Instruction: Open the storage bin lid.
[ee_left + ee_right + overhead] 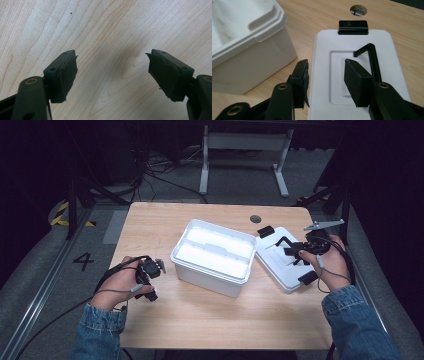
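An open white plastic box [212, 257] stands in the middle of the wooden table [200, 320], with its inside empty and bright. Its white lid [278, 261] lies flat just to the right, with a black handle [370, 53] and a black latch [353, 27] on it. My right gripper [325, 62] hovers open over the near part of the lid, nothing between its jaws; in the high view it [294, 252] is at the lid's right side. My left gripper [111, 56] is open over bare wood, left of the box [151, 271].
A round cable hole [358, 10] is in the table beyond the lid. The box wall [249, 50] stands close on the left of my right gripper. A white table frame [245, 150] and cables lie on the floor behind.
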Motion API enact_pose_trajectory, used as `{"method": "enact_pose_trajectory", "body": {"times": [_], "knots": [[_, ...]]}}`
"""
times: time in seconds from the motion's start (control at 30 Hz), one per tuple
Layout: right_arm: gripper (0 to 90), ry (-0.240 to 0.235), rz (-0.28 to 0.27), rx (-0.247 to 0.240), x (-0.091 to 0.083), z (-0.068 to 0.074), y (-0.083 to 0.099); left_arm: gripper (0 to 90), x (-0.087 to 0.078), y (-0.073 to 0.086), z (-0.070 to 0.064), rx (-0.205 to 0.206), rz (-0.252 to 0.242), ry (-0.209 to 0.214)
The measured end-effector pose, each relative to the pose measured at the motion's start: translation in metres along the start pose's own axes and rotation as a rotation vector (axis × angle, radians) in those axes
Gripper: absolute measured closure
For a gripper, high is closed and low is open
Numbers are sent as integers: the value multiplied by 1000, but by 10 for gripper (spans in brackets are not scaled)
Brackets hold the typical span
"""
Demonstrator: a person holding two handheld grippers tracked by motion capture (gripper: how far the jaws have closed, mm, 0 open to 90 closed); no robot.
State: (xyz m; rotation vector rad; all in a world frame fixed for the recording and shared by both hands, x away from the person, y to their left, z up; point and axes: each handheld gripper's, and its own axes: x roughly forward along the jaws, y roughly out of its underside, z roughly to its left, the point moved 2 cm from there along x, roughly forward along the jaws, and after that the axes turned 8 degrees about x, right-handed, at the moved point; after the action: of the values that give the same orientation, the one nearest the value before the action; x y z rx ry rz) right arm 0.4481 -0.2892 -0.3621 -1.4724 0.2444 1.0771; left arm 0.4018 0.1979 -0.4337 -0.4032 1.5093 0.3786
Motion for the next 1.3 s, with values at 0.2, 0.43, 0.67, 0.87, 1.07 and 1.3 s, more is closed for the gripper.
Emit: {"method": "enact_pose_trajectory", "body": {"times": [0.2, 0.43, 0.67, 0.87, 1.07, 1.3], "knots": [[534, -50, 6, -30, -12, 24, 7, 238, -2, 6, 0, -14, -14, -3], [511, -100, 37, -77, -15, 50, 19, 231, -2, 9, 0, -19, -27, -4], [496, -166, 41, -101, -13, 68, 36, 218, -2, 9, -1, -12, -41, 1], [487, -191, 38, -109, -6, 78, 54, 219, -2, 7, 0, -12, -40, 9], [480, -202, 36, -109, 7, 84, 75, 222, -1, 7, 0, -13, -35, 10], [477, -228, 56, -136, 26, 91, 100, 207, -1, 8, 1, -39, -30, -16]]}}
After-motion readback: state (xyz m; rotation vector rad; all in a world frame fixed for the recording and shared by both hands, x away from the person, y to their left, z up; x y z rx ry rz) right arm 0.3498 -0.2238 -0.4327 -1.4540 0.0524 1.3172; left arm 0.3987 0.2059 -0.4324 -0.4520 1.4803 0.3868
